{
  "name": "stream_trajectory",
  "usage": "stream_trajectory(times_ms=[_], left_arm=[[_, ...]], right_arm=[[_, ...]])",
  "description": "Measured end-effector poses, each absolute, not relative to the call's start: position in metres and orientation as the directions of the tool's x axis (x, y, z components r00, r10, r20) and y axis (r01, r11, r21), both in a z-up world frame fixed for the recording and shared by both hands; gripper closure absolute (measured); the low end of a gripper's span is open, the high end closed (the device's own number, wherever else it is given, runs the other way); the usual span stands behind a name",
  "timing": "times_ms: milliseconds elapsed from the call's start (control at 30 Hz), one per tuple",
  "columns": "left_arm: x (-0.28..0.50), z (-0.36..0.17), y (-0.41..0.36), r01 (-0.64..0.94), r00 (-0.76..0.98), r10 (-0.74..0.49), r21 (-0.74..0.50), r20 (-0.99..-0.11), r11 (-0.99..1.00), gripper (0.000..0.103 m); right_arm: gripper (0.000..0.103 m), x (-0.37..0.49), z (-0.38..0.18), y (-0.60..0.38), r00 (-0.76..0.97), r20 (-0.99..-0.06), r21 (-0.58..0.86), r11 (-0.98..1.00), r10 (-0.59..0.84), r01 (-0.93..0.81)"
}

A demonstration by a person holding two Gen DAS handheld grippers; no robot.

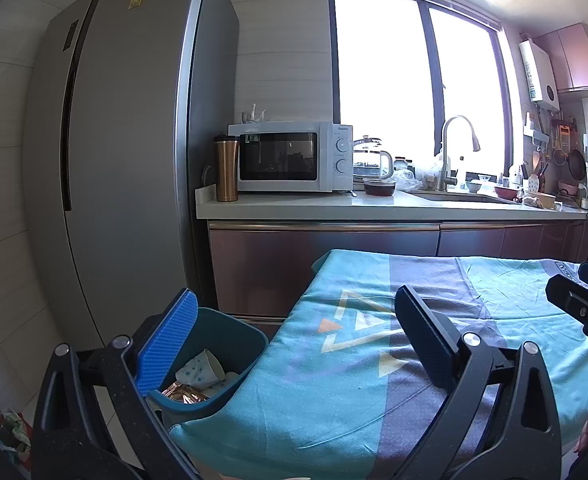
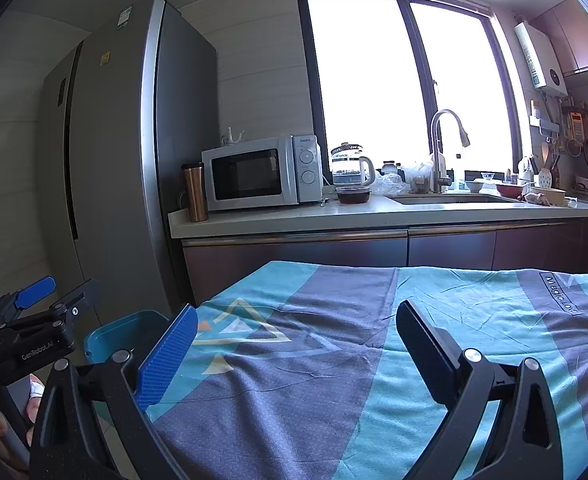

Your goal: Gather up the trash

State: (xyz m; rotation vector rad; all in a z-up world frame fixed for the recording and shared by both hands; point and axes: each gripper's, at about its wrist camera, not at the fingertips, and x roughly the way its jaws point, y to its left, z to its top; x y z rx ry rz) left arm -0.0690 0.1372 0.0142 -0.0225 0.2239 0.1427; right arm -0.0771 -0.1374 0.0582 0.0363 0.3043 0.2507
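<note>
Already the trash (a spotted paper cup (image 1: 202,368) and a shiny foil wrapper (image 1: 184,394)) lies in the blue bin (image 1: 230,344) beside the teal-and-grey tablecloth (image 1: 373,380), over which the left gripper (image 1: 294,344) and right gripper (image 2: 294,354) hover spread wide, gripping nothing.

Left gripper (image 1: 294,344): matte black speckled plastic frame, triangular cut-outs in both finger arms, round silver screw heads at the pivots. One finger pad (image 1: 168,344) is bright blue with a fine honeycomb texture, the other black. Right gripper (image 2: 295,354): same build, same blue and black pads. From the right wrist view the left unit's side shows small silver screws, a blue pad and white "GenRobot.AI" lettering.
</note>
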Motion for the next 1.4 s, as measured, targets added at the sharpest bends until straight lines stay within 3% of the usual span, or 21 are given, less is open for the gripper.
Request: stream_trajectory(times_ms=[1400], left_arm=[[-0.0675, 0.0125, 0.1365, -0.138, 0.963, 0.134, 0.001, -0.232, 0.990, 0.006]], right_arm=[[0.007, -0.0760, 0.0549, -0.1373, 0.923, -0.297, 0.080, 0.970, 0.244, -0.231]])
